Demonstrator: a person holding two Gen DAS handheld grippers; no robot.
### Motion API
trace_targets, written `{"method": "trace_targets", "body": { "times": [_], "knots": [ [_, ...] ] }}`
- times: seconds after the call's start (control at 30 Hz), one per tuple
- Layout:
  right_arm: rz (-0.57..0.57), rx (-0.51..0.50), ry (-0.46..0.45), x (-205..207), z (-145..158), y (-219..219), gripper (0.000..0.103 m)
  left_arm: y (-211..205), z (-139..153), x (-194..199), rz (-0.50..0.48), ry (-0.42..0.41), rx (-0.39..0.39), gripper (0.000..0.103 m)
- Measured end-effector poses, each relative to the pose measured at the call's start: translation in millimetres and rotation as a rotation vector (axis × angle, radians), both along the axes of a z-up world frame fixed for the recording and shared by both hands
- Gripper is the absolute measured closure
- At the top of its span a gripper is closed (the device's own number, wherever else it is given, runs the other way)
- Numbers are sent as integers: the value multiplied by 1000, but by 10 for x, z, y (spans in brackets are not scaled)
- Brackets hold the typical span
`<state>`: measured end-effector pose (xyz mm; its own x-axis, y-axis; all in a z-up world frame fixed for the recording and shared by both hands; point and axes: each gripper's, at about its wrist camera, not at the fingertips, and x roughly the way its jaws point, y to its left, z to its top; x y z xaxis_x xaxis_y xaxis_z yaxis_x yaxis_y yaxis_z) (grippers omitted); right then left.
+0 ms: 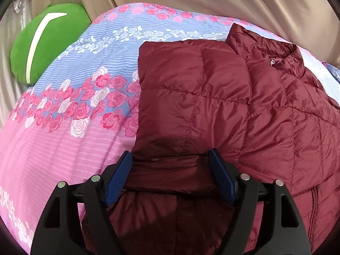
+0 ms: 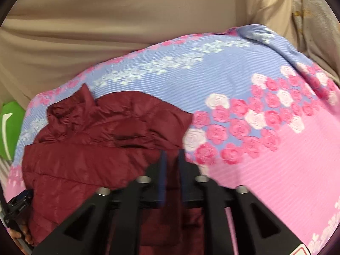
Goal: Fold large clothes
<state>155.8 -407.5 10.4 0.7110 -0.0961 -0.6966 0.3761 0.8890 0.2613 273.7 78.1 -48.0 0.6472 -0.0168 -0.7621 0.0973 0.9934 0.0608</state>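
Bed (image 1: 63, 140) under a pink-and-blue rose sheet. Maroon jacket (image 1: 223, 97) lies ahead of the gripper. Green pillow (image 1: 44, 44) far left.

Even indoor light; left view sharp, right view motion-blurred; fisheye bending, dark corners.

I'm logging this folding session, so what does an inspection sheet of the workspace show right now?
Surface: floral bedspread, pink and blue with rose bands, fairly smooth.
Job's things: maroon quilted jacket lying on the bedspread, partly folded, collar at the far end.
Clutter: green cushion at the far left edge of the bed.
Grippers: left gripper open, blue fingers either side of a jacket fold, not pressing it. Right gripper blurred, fingers a narrow gap apart over the jacket's near edge; grip cannot be told.
Cables: nothing seen.
Surroundings: beige curtain behind the bed.
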Motion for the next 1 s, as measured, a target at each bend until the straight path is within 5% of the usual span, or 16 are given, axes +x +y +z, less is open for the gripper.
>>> {"method": "trace_targets", "body": {
  "times": [0.03,0.13,0.33,0.4,0.5,0.7,0.8,1.0],
  "knots": [
    [-4,5,-11,-10,-31,-8,60,16,-6,11,10,6,-4,21],
    [31,6,23,80,-136,10,101,96,-19,47,23,29,-59,18],
    [48,-79,-188,-49,360,140,102,78,-24,18,25,27,-44,18],
    [43,-107,-127,109,252,106,102,74,-27,6,25,28,-43,17],
    [64,-59,76,469,-305,-16,103,66,-31,17,19,30,-36,15],
    [-8,4,-34,134,-48,-72,93,60,-31,19,22,30,-27,15],
    [78,11,-93,-21,135,136,90,53,-31,24,24,27,-20,15],
    [158,-19,55,110,-336,335,103,51,-38,20,29,37,-27,13]
  ]
}}
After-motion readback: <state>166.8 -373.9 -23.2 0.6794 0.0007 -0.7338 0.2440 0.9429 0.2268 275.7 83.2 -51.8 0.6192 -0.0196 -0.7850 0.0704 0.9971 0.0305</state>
